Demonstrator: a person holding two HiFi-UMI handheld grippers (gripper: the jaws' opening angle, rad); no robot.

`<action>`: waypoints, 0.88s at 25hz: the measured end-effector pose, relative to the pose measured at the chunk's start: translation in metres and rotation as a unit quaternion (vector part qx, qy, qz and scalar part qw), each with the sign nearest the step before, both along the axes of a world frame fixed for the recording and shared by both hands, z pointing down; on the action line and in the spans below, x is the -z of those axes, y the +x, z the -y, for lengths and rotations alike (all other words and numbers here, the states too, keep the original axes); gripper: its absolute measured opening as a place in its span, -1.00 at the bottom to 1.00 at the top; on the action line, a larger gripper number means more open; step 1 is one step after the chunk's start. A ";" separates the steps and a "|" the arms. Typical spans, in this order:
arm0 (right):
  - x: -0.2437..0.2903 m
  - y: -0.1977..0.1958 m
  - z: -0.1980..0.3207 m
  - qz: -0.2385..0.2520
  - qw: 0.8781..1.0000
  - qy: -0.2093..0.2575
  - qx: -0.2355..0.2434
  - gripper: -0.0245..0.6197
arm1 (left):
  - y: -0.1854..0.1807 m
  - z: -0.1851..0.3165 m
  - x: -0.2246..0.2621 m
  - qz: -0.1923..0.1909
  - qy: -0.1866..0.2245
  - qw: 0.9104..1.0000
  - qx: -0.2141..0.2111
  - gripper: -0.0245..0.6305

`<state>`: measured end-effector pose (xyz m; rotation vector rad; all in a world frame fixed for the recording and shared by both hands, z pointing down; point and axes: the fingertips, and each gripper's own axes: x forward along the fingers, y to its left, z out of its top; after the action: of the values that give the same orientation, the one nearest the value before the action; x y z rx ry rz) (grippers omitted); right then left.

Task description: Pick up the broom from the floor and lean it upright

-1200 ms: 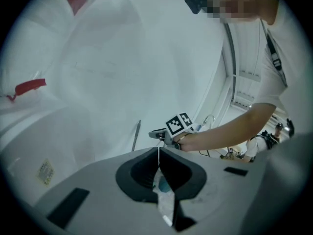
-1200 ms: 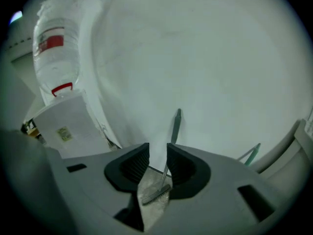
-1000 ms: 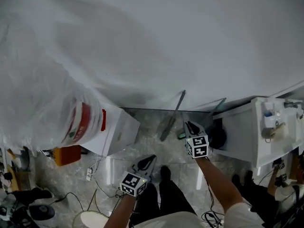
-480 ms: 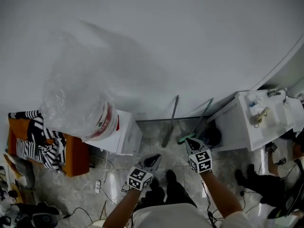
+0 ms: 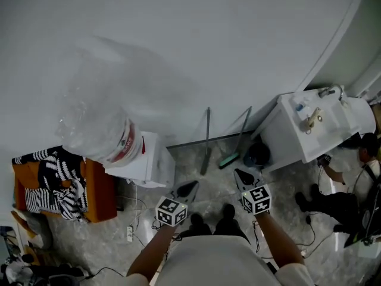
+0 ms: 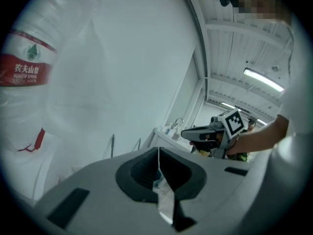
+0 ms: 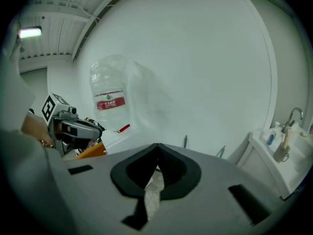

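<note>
the broom (image 5: 229, 159) leans upright on the white wall (image 5: 178, 52), green head on the floor beside the sink cabinet (image 5: 281, 139), so the task looks done, and the left gripper (image 5: 189, 187) and right gripper (image 5: 242, 175) hang well clear, jaws clenched on nothing.

Water jug (image 6: 29, 28), red label band (image 6: 25, 72), left gripper view: white characters 农夫山泉, with "NONGFU SPRING" in small capitals directly beneath. Small green emblem on the white strip above the red band; no lettering legible in it.

Same label in the right gripper view and the head view: print too small to read.

Marker cube (image 5: 171, 211) faces: black-and-white square patterns only, no letters or digits.
</note>
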<state>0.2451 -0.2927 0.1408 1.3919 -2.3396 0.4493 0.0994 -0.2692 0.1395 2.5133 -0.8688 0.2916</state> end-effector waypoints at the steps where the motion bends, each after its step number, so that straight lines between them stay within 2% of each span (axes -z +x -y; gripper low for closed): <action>1: 0.004 0.004 -0.004 0.000 1.000 0.002 0.000 -0.92 | 0.002 -0.001 0.005 -0.001 0.002 1.000 0.000 -0.89; 6: 0.016 0.020 -0.018 -0.002 1.000 0.010 0.018 -0.92 | 0.017 -0.008 0.023 0.001 0.019 1.000 0.006 -0.89; 10: 0.030 0.027 -0.017 0.003 0.998 0.021 0.055 -0.92 | 0.025 -0.009 0.037 0.009 0.031 0.999 0.018 -0.89; 14: 0.051 0.036 -0.018 -0.003 0.995 0.042 0.087 -0.92 | 0.026 -0.012 0.051 0.005 0.039 0.998 0.049 -0.89; 22: 0.064 0.061 -0.008 0.021 0.993 0.062 0.097 -0.93 | 0.032 -0.021 0.056 -0.002 0.043 0.994 0.105 -0.89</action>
<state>0.3060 -0.2848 0.0766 1.2015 -2.5456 0.2833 0.1316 -0.2477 0.0839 2.4716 -1.1565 0.1841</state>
